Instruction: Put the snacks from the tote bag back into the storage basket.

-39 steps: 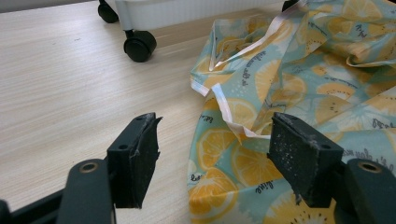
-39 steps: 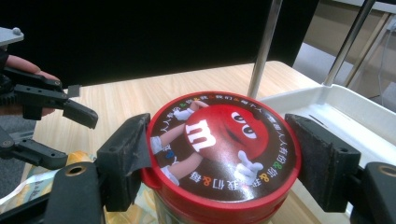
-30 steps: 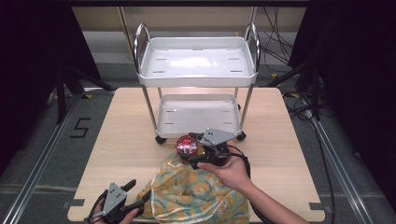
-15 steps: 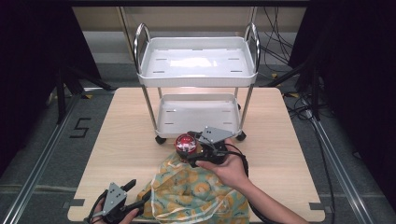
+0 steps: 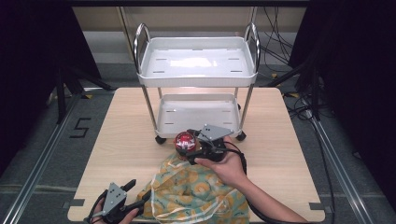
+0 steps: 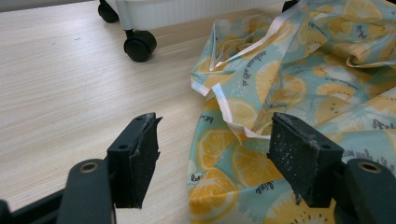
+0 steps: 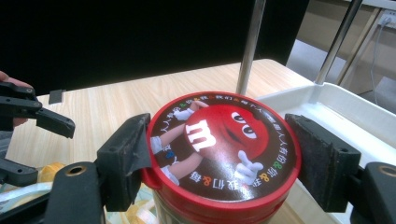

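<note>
The right tool (image 5: 187,145) is clamped on a red-lidded candy jar (image 5: 184,140) at the tabletop's (image 5: 126,140) centre, just above the fruit-print bag (image 5: 196,196). At seven o'clock, the left tool (image 5: 133,186) rests with jaws apart beside the bag.

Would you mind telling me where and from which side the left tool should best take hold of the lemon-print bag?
Probably the white-trimmed rim of the lemon-print bag, approached level from the side nearest the left tool. That edge stands up in a thin fold between its open jaws, while the rest lies flat on the table.
</note>
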`<state>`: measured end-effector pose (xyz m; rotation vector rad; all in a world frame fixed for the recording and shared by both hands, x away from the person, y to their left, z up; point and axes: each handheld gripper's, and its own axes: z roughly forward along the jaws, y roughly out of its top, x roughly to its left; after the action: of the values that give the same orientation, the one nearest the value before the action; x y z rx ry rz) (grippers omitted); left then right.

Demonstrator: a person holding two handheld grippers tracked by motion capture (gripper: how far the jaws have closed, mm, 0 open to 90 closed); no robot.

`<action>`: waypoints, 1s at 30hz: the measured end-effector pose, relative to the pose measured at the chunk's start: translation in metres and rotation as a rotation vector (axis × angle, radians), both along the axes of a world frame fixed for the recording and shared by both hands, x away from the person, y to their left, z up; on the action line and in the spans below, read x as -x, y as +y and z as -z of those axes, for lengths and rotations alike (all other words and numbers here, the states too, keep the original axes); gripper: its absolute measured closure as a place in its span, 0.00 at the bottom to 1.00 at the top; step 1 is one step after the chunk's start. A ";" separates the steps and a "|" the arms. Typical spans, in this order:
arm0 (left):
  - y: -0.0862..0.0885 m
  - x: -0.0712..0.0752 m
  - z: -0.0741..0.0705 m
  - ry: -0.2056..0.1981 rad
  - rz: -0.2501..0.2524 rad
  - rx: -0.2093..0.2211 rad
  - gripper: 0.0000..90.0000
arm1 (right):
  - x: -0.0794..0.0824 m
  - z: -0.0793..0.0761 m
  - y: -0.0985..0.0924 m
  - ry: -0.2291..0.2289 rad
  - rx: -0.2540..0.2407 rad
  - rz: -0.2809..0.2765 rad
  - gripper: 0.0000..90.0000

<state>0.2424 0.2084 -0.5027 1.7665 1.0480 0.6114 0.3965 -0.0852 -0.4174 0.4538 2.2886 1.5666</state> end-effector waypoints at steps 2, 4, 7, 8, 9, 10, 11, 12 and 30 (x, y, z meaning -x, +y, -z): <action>0.001 0.000 0.000 0.004 0.002 -0.011 0.36 | 0.001 0.000 0.002 0.029 -0.010 0.005 0.30; 0.001 0.000 0.000 0.004 0.002 -0.010 0.36 | 0.000 0.000 0.002 0.028 -0.007 0.000 0.30; 0.001 0.000 0.000 0.002 0.000 -0.005 0.36 | 0.000 0.001 0.004 0.024 -0.007 0.000 0.30; 0.001 0.000 0.000 0.005 0.003 -0.014 0.36 | 0.000 0.001 0.004 0.020 -0.002 -0.001 0.30; 0.001 0.000 0.000 0.004 0.001 -0.012 0.36 | 0.000 0.001 0.004 0.032 0.003 -0.005 0.30; 0.001 0.000 0.000 0.004 0.002 -0.012 0.36 | 0.000 0.001 0.005 0.030 -0.008 0.007 0.30; 0.001 0.000 0.000 0.003 0.004 -0.008 0.36 | 0.000 0.001 0.005 0.030 -0.002 0.003 0.30; 0.001 0.000 0.000 0.003 0.004 -0.008 0.36 | -0.001 0.001 0.004 0.025 0.007 0.000 0.30; 0.001 0.000 0.000 -0.008 -0.003 0.012 0.36 | -0.006 -0.001 0.012 0.029 0.008 -0.003 0.30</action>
<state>0.2423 0.2091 -0.5026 1.7506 1.0468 0.6123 0.4021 -0.0729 -0.4168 0.4742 2.3180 1.5614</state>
